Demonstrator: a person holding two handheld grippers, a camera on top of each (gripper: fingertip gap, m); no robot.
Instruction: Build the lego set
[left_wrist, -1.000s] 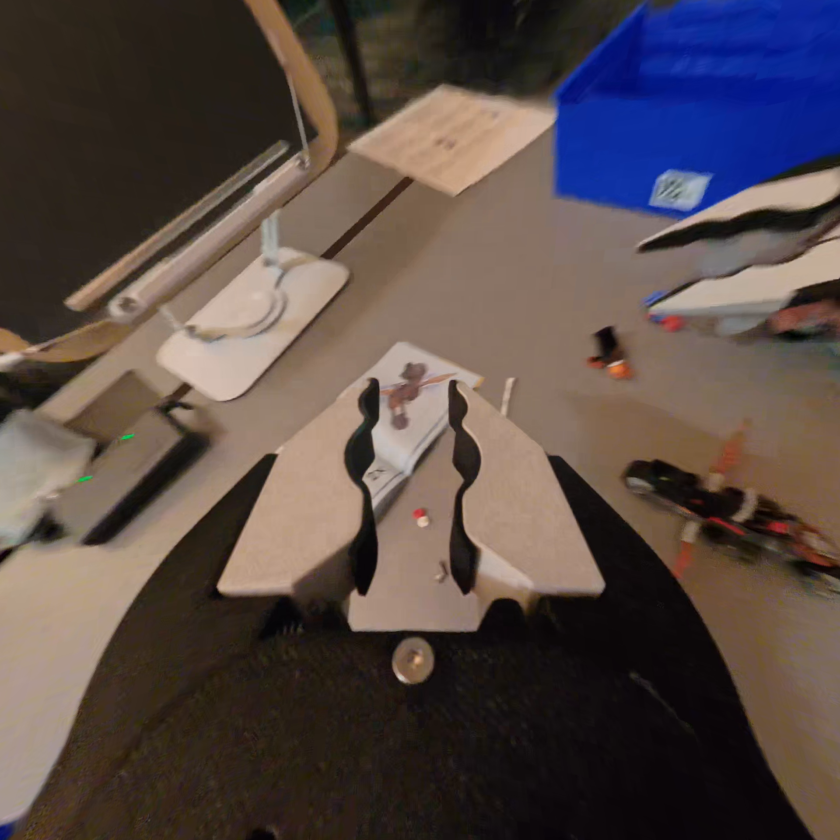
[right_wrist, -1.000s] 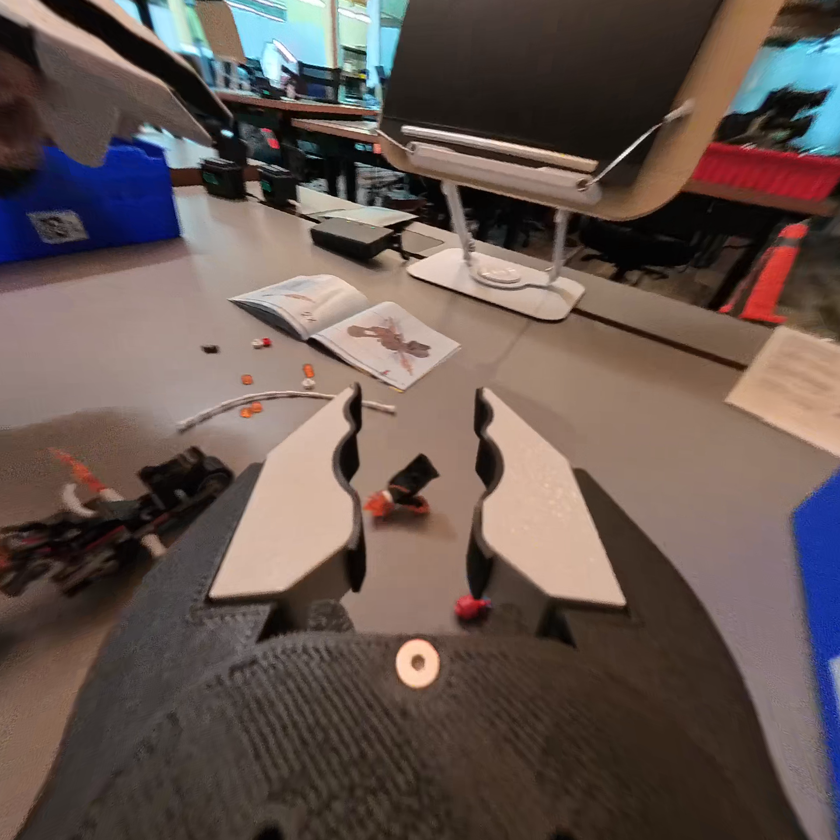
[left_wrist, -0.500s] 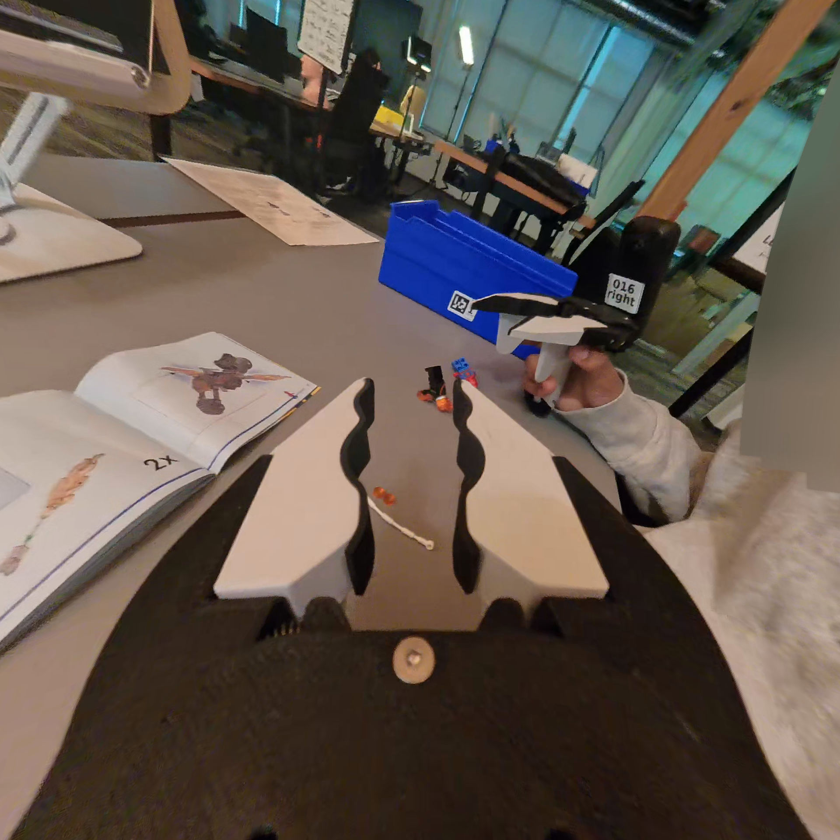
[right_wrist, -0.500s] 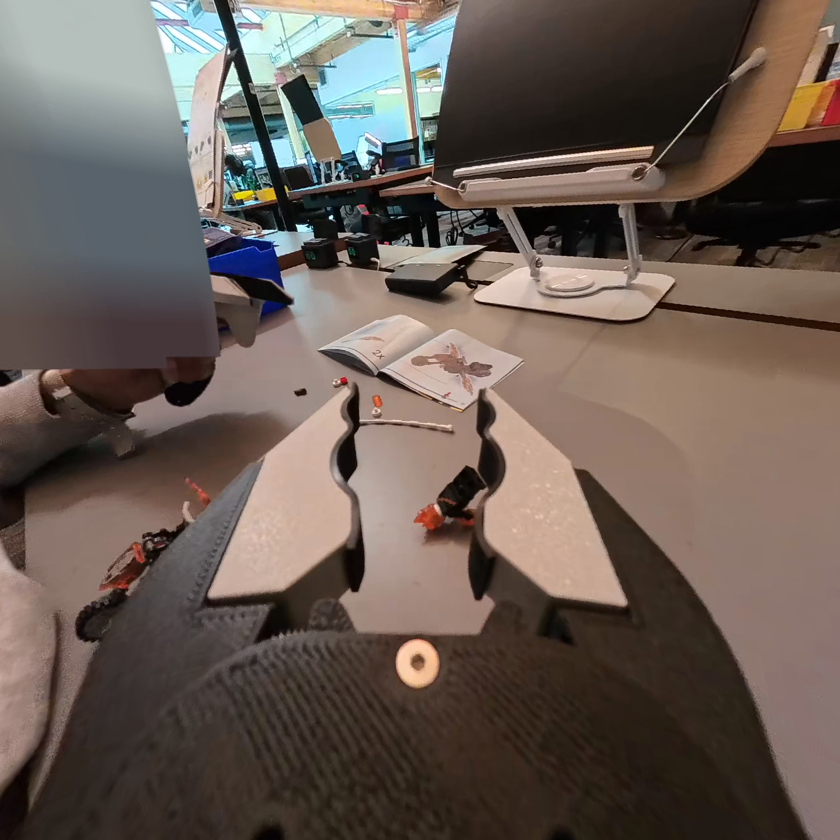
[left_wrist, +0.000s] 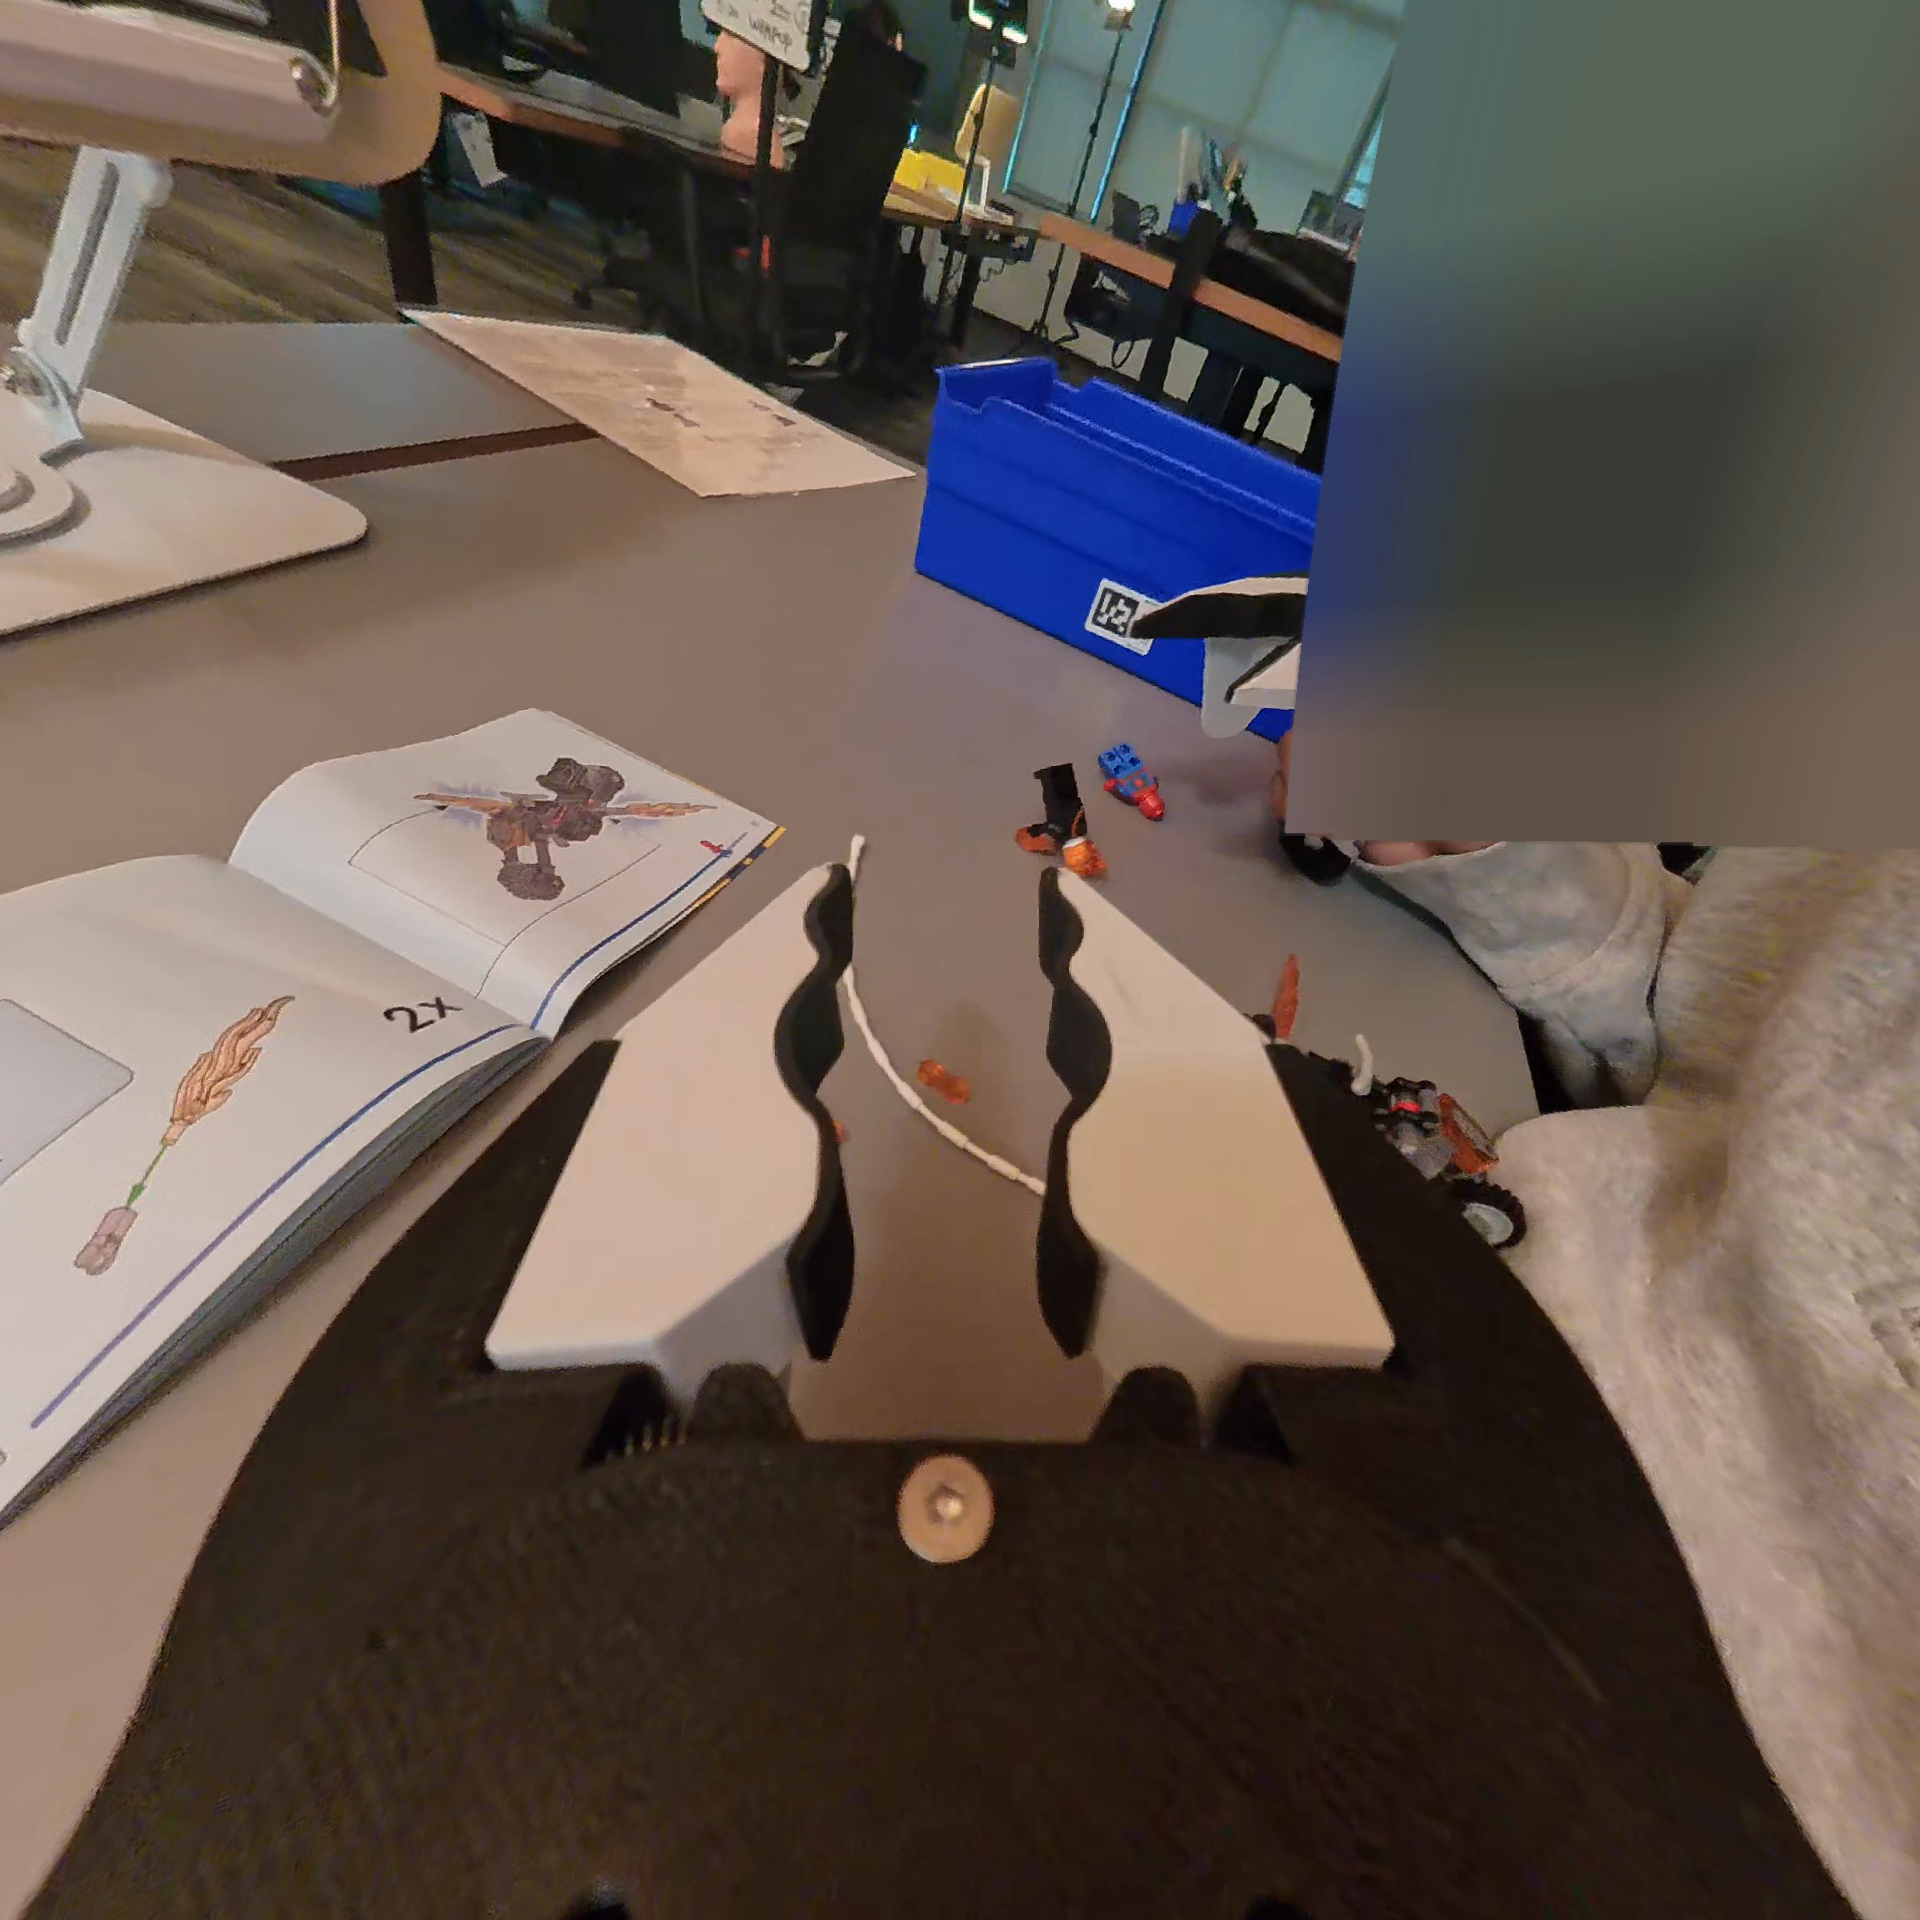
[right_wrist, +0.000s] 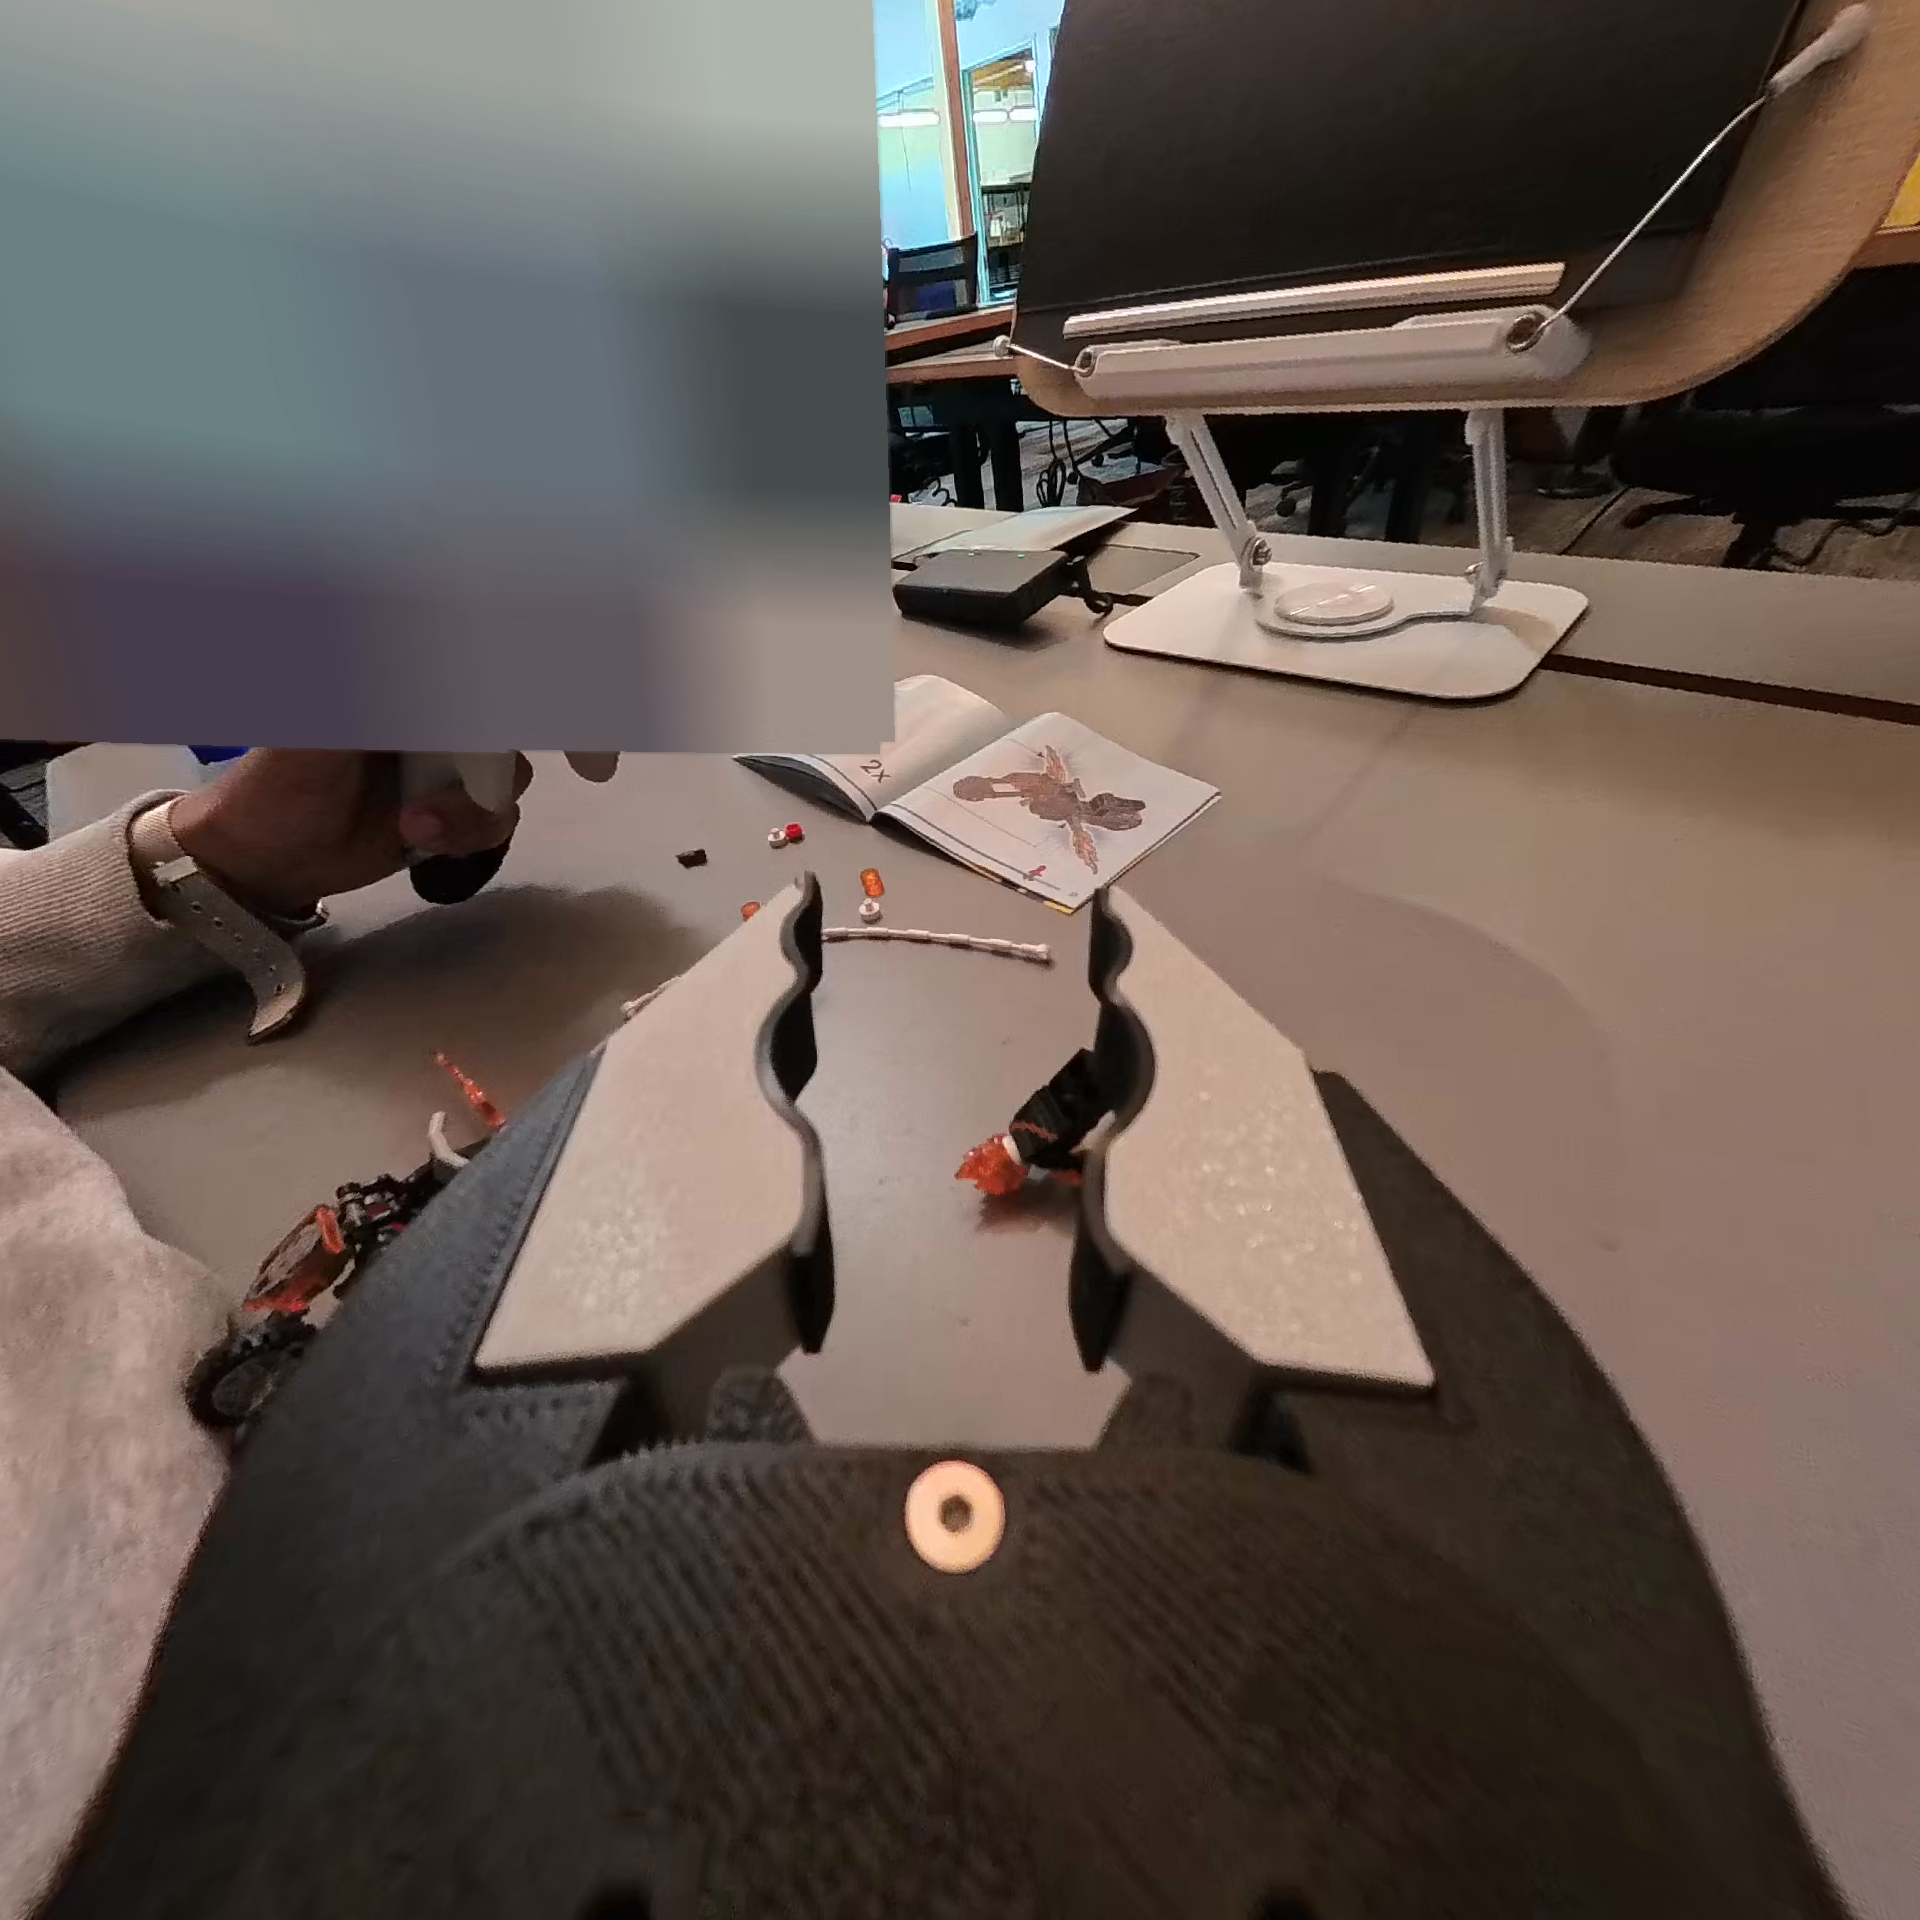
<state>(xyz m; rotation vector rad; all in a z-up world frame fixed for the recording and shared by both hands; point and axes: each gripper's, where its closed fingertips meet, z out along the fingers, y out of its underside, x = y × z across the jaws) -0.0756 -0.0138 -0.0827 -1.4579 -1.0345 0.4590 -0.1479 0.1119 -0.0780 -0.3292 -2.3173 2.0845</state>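
Observation:
My left gripper (left_wrist: 943, 894) is open and empty, low over the grey table. A white flexible rod (left_wrist: 935, 1117) and a small orange piece (left_wrist: 943, 1081) lie on the table between its fingers. My right gripper (right_wrist: 954, 904) is open. A small black and orange lego piece (right_wrist: 1039, 1132) lies on the table against the inner face of its right finger; the piece also shows in the left wrist view (left_wrist: 1060, 821). A partly built black and orange vehicle (right_wrist: 312, 1247) lies left of the right gripper.
An open instruction booklet (left_wrist: 416, 935) lies to the left. A blue and red piece (left_wrist: 1130, 779) lies before a blue bin (left_wrist: 1091, 499). Small loose studs (right_wrist: 873, 883) lie ahead. A white laptop stand (right_wrist: 1351, 623) and a black box (right_wrist: 982, 582) stand farther back. A person's sleeve (left_wrist: 1714, 1247) is at right.
The left gripper swung from looking down at the booklet to facing the blue bin, then moved in over the white rod. The right gripper shifted so the black and orange piece lies by its right finger.

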